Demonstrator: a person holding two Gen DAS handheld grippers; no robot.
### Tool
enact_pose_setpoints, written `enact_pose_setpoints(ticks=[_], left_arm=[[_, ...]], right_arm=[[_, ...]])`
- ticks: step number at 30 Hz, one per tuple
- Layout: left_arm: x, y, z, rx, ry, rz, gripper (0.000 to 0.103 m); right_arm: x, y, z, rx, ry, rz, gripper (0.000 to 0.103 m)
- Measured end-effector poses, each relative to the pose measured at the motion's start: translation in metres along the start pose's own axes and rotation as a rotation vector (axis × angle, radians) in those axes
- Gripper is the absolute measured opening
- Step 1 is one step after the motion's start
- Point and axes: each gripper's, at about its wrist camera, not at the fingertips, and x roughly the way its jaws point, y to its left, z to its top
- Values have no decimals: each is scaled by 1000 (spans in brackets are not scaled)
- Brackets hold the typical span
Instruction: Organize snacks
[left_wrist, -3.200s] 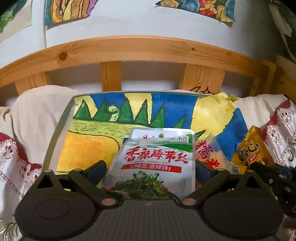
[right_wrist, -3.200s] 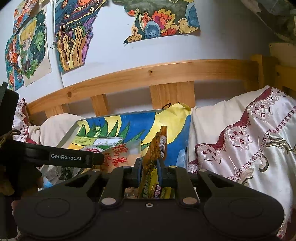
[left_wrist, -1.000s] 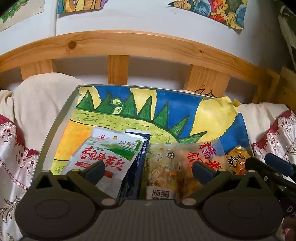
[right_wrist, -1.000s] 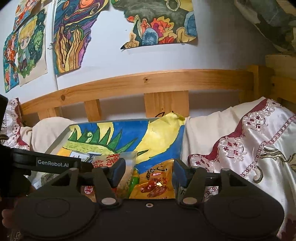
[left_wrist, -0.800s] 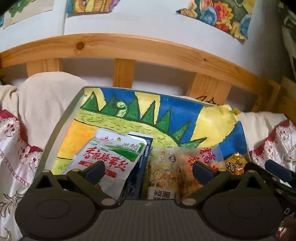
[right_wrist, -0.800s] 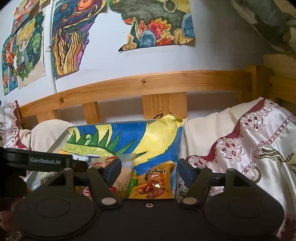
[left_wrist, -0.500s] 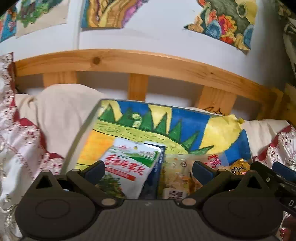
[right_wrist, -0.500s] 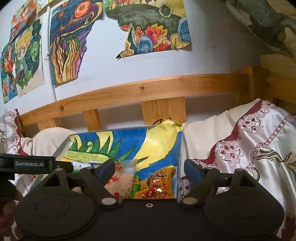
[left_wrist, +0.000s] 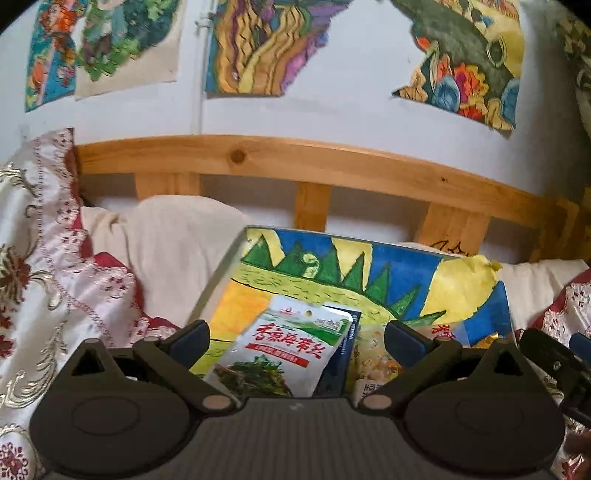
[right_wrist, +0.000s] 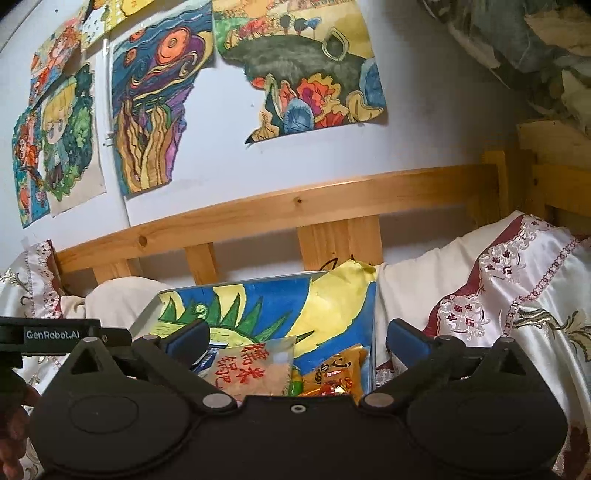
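On the bed, I hold my left hand-held gripper (left_wrist: 295, 341) with its jaws spread wide and nothing between them, above a row of snack packets lying on a painted board (left_wrist: 388, 269) propped against the bedding. Farthest left, the white seaweed packet (left_wrist: 291, 347) lies flat, its long axis running away from me and tilted slightly right, its top edge toward the wooden bed rail (left_wrist: 295, 158). It overlaps a dark blue packet (left_wrist: 341, 363) just beside it. Next comes a clear packet of pale mixed snacks (left_wrist: 373, 363), then the clear rice-crisp packet (right_wrist: 251, 369) with red characters, lying lengthwise toward the rail. At the right end sits the orange packet (right_wrist: 338, 376), crumpled, close to the board's right edge. My right hand-held gripper (right_wrist: 297, 341) hangs over these last two, its jaws equally wide and holding nothing. White and red embroidered satin bedding (right_wrist: 498, 314) flanks the board on both sides.
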Motion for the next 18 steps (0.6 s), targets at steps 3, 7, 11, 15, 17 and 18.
enact_pose_setpoints(ticks=[3,7,11,15,17,18], left_arm=[[-8,5,-2,-3,-4,5,102],[-21,14,-6,0,-18,14,102],[-41,20,-14,34,-59,-9,102],[-63,20,-26,88,-92,-2,102],[-72,21,-31,95,-102,-3,102],[-76,22,-33,95,-105,-6,103]], right_arm=[[-6,4,0,-14,-2,5,102],[-14,8,3,-10,4,25,102],[-27,11,3,-5,7,34,102],[-41,17,1,-17,9,30,102],[-48,20,1,-22,7,31,102],[-52,21,0,-25,5,33,102]])
